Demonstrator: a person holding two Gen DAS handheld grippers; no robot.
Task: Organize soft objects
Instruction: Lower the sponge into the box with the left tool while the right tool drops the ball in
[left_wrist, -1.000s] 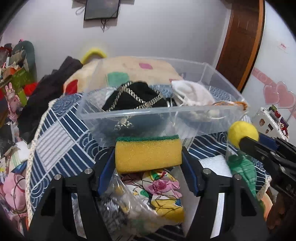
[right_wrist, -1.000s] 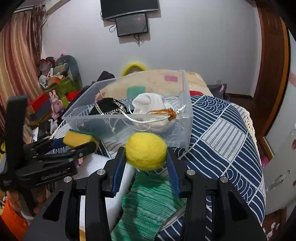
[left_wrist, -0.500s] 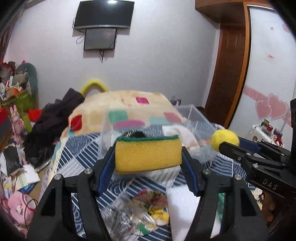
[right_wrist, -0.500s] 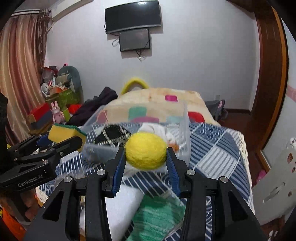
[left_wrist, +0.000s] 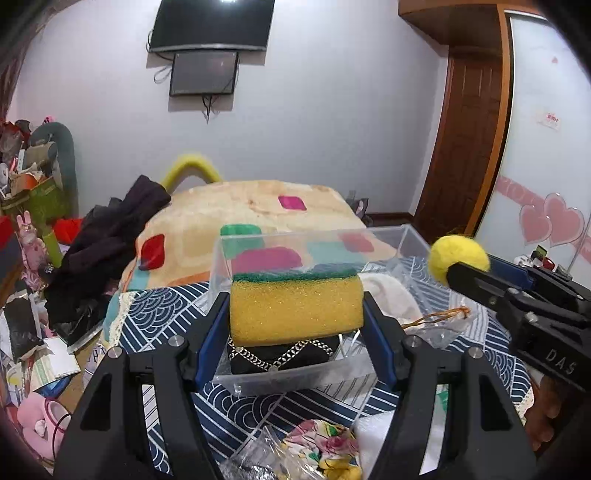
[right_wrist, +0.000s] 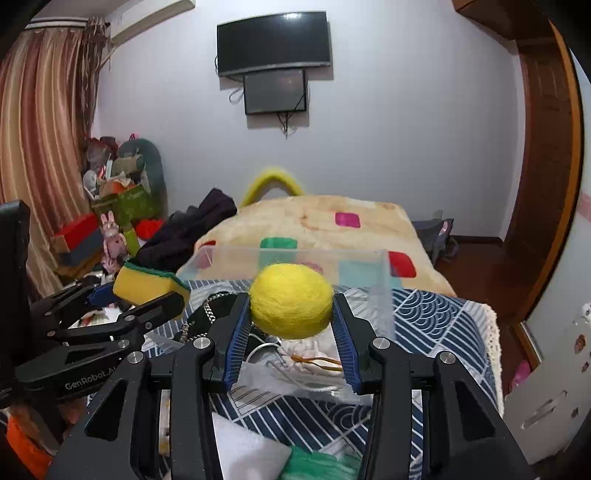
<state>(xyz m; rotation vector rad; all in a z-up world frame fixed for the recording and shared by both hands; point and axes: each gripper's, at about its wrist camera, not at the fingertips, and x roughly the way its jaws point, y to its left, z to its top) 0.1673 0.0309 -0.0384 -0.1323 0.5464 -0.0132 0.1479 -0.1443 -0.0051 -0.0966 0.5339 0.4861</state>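
Note:
My left gripper (left_wrist: 295, 314) is shut on a yellow sponge with a green top (left_wrist: 295, 306) and holds it above the near part of a clear plastic bin (left_wrist: 303, 380). My right gripper (right_wrist: 291, 314) is shut on a yellow felt ball (right_wrist: 291, 301) above the bin's (right_wrist: 384, 295) right side. The ball (left_wrist: 458, 258) and right gripper also show at the right of the left wrist view; the sponge (right_wrist: 147, 282) shows at the left of the right wrist view. Inside the bin lie a black chain-trimmed pouch (left_wrist: 280, 356) and a white drawstring bag (right_wrist: 314, 350).
The bin stands on a blue and white patterned cloth (right_wrist: 443, 332). In front lie a floral item in plastic (left_wrist: 321, 450), white foam (right_wrist: 243, 454) and a green knit cloth (right_wrist: 317, 465). A patchwork blanket (left_wrist: 240, 206) and dark clothes (left_wrist: 110, 236) lie behind. Clutter fills the left floor.
Both grippers have risen from below the bin's rim to above it and moved forward over it, still holding the sponge and the ball.

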